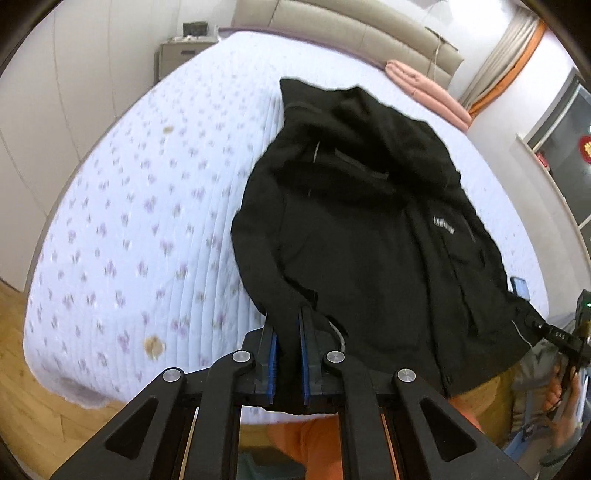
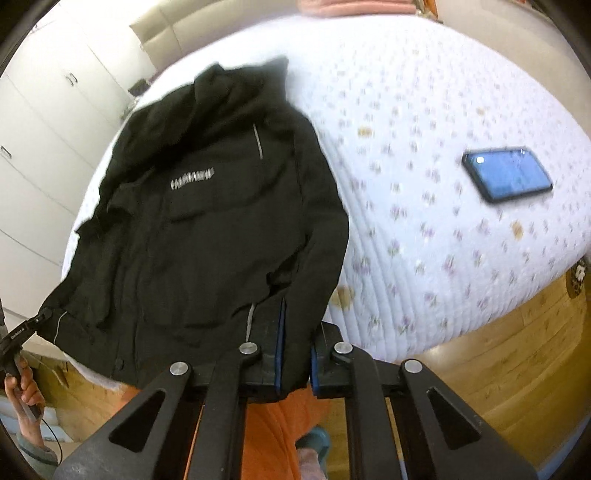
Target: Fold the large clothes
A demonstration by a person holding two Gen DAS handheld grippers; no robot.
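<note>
Two handheld grippers pinch the near hem of a black hooded jacket (image 1: 362, 229) at the foot of a bed. Nearest the left wrist camera, the left gripper (image 1: 287, 317) has its blue-padded fingers (image 1: 272, 345) drawn close together on a bunched corner of the hem, with black cloth filling the narrow gap between the pads. In the right wrist view, the right gripper (image 2: 295, 328) clamps the opposite hem corner the same way, the fabric caught between its blue pads (image 2: 279, 332). Below both sets of fingers, orange clothing of the person shows against a wooden floor (image 1: 33, 387). At the edge of each view the other gripper appears on the far hem corner, and in the right wrist view a hand (image 2: 22, 391) grips its handle. Beyond the fingertips, the jacket stretches away from the grippers, front side up, its near edge raised off the mattress, a pale logo on the chest and its hood farthest from the fingers. It lies on a pale quilted bedspread (image 1: 140, 206) printed with small purple flowers. To the right of the right gripper's fingers, well apart from the jacket, a dark smartphone (image 2: 508, 177) rests on the quilt with its screen lit. Farther still, a folded pink blanket (image 1: 424, 94) lies near a padded beige headboard (image 1: 354, 33), with a bedside table (image 1: 181, 55) in the corner.
</note>
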